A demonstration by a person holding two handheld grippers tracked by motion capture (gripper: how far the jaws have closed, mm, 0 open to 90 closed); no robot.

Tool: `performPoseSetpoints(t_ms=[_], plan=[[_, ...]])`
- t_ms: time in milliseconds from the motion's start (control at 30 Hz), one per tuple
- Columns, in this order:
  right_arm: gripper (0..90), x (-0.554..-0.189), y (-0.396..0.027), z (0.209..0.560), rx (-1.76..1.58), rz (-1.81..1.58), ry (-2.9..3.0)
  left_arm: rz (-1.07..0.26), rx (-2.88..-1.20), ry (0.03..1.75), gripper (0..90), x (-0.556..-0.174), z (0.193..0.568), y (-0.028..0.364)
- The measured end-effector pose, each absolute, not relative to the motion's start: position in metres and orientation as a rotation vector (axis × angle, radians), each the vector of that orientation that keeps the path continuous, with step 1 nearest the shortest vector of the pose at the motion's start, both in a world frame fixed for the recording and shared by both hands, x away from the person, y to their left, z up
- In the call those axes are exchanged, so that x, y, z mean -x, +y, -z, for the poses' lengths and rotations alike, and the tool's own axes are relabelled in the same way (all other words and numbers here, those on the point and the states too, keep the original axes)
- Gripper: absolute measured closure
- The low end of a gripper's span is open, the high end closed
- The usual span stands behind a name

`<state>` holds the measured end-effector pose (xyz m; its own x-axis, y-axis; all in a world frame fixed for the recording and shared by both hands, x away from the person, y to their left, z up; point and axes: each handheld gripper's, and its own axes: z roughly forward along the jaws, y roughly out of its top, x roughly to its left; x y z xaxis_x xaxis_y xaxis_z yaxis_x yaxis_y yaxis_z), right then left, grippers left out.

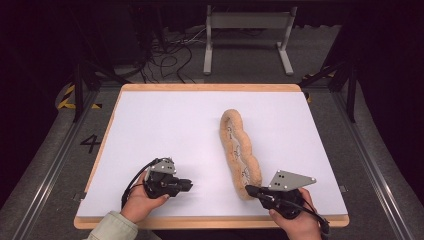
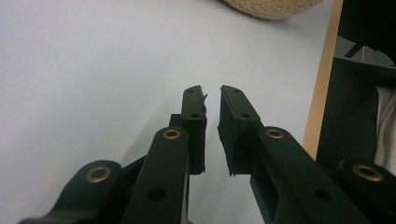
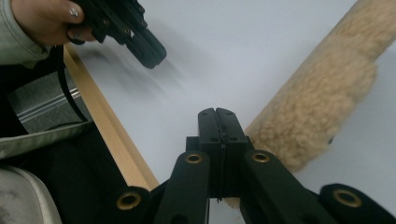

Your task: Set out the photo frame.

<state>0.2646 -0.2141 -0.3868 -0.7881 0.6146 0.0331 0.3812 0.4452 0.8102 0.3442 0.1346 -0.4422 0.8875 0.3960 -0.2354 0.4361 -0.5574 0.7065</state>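
A long tan fleecy piece (image 1: 239, 150) lies lengthwise on the white board (image 1: 165, 120), right of centre. My right gripper (image 1: 248, 189) is at its near end, jaws pressed together with nothing between them. In the right gripper view the shut jaws (image 3: 215, 112) sit just left of the fleece (image 3: 322, 88), touching or nearly touching it. My left gripper (image 1: 189, 186) rests at the front left, well apart from the fleece. In the left gripper view its jaws (image 2: 212, 91) stand a narrow gap apart over bare board, and the fleece end (image 2: 271, 7) shows far ahead.
The board's wooden edge (image 1: 210, 221) runs along the front, close behind both hands. A grey metal stand (image 1: 247, 22) and loose cables (image 1: 165, 55) sit on the floor beyond the table. Dark frame rails flank both sides.
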Motion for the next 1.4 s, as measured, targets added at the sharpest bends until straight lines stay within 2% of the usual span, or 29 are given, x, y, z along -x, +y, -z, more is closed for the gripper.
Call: performPoseSetpoints(t_ms=[433, 933, 1400], plan=[[90.0, -0.27, -0.223, 0.39, -0.879, -1.222, 2.432, 0.06, -2.224, 0.595, 80.2, -0.344, 0.442, 0.135], [90.0, -0.273, -0.259, 0.389, -0.985, -1.158, 2.342, 0.037, -2.214, 0.618, 79.1, -0.345, 0.442, 0.136], [90.0, -0.279, -0.281, 0.391, -1.072, -1.128, 2.252, -0.066, -2.198, 0.728, 73.7, -0.353, 0.441, 0.137]])
